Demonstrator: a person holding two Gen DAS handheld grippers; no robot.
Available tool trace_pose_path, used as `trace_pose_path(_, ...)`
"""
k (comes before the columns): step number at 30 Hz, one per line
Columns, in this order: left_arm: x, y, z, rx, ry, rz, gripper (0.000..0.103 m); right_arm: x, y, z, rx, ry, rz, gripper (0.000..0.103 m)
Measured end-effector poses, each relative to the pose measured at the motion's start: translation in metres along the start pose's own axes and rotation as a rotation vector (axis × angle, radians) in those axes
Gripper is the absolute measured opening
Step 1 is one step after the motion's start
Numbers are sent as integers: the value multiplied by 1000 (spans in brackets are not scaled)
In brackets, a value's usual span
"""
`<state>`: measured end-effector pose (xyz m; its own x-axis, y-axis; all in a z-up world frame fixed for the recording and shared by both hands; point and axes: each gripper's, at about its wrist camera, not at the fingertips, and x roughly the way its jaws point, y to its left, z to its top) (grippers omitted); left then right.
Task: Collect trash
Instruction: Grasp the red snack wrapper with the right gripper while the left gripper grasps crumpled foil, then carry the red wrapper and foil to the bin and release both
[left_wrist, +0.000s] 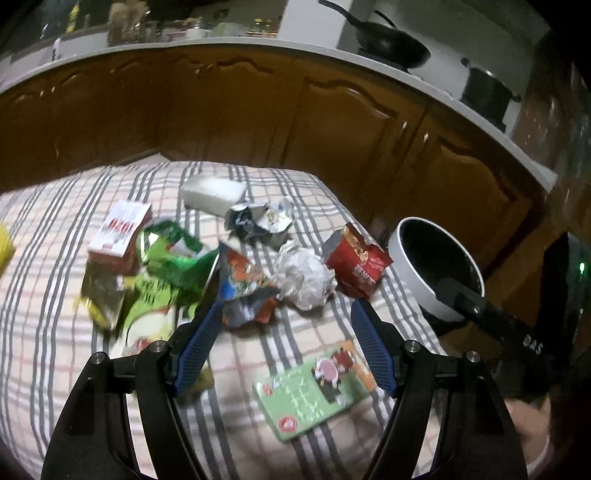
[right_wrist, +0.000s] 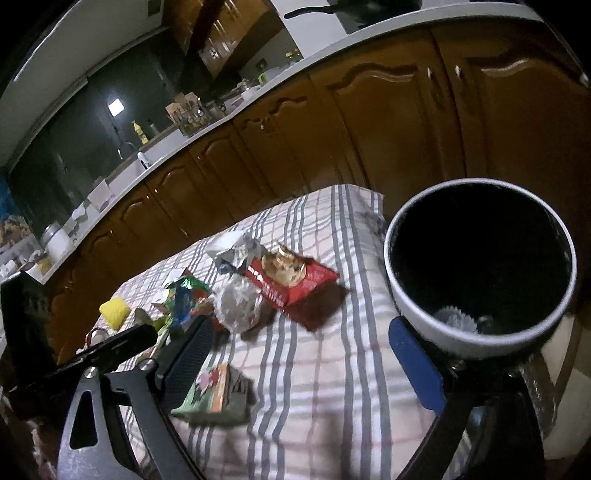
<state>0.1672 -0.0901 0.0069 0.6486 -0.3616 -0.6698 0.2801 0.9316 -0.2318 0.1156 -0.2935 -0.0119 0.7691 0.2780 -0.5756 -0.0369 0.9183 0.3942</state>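
Trash lies on a checked tablecloth (left_wrist: 55, 295): a crumpled foil ball (left_wrist: 304, 277), a red snack packet (left_wrist: 356, 264), a blue-orange wrapper (left_wrist: 245, 291), green wrappers (left_wrist: 162, 280), a silver wrapper (left_wrist: 258, 221), a red-white carton (left_wrist: 120, 232) and a flat green box (left_wrist: 314, 395). My left gripper (left_wrist: 284, 321) is open and empty above the cloth, just short of the foil ball. My right gripper (right_wrist: 299, 336) is open; a white bin (right_wrist: 480, 269) with a black inside sits at its right finger (right_wrist: 417, 369), which touches the rim. The foil ball (right_wrist: 238, 306) and red packet (right_wrist: 291, 277) lie ahead.
A white block (left_wrist: 214, 194) lies at the cloth's far side and a yellow object (right_wrist: 114, 312) at the left. Brown cabinet doors (left_wrist: 221, 110) under a white counter stand behind the table, with a black pan (left_wrist: 391, 46) and pot (left_wrist: 484, 92) on top.
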Motion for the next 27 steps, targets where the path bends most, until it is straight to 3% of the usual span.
trace_pose_path(5,24,-12,17,78,37,7,73,25,-6,19,-7,35,5,66)
trace_pose_path(10,56,-19,26,131,109,15,72,56,-15,30,-14,94,15,62)
trace_pose_path(12,68,-20,26,145,131,19,61,71,-18,30,-22,131,17,57)
trace_pose_path(13,76,-22,25,154,150,16,56,75,-19,29,-22,147,18,47)
trace_pose_path(14,79,-22,24,159,160,14,45,83,-21,27,-20,174,21,34)
trace_pose_path(15,83,-23,23,163,169,13,36,85,-20,26,-28,176,15,27)
trace_pose_path(18,87,-26,20,183,165,12,27,79,-22,25,-24,163,41,16)
trace_pose_path(20,83,-28,20,191,152,11,23,72,-20,27,-40,141,33,11)
trace_pose_path(27,57,-27,22,165,93,-15,14,43,-14,32,-67,82,34,7)
